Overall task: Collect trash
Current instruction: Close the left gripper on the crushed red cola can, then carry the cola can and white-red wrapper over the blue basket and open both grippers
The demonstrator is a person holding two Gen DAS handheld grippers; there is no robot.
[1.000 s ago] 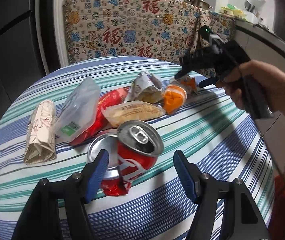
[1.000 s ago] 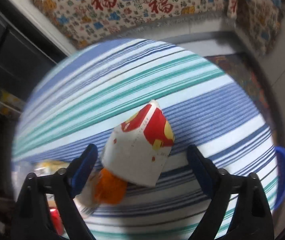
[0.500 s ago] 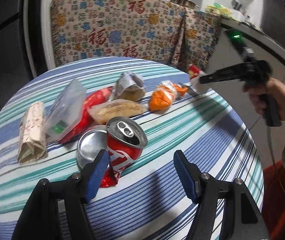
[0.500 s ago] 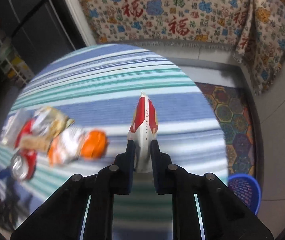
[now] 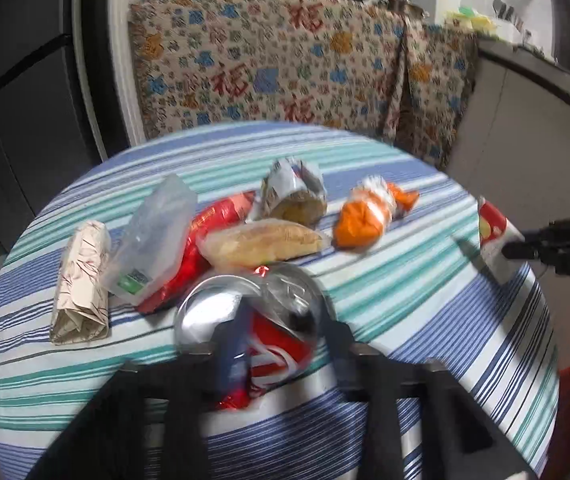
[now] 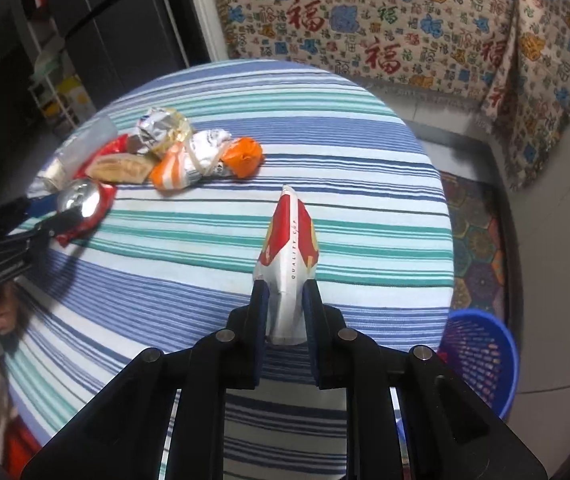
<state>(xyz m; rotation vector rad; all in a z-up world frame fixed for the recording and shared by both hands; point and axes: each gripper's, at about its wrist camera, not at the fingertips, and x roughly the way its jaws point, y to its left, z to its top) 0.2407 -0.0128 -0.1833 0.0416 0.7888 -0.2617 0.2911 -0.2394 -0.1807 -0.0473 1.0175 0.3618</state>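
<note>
Right wrist view: the right gripper (image 6: 284, 312) pinches a flattened paper cup (image 6: 288, 256) above the table's near right; it may slip before the blue basket (image 6: 481, 354). The left gripper (image 5: 281, 340), jaws just closing, squeezes the crushed red can (image 5: 275, 344), which might pop out.

Crushed red soda can (image 5: 281, 344) upright, flattened red-and-white paper cup (image 6: 289, 264) lifted above the striped surface (image 6: 365, 168), crumpled wrappers (image 6: 189, 156) clustered mid-surface, blue basket (image 6: 481, 356) on the floor
</note>
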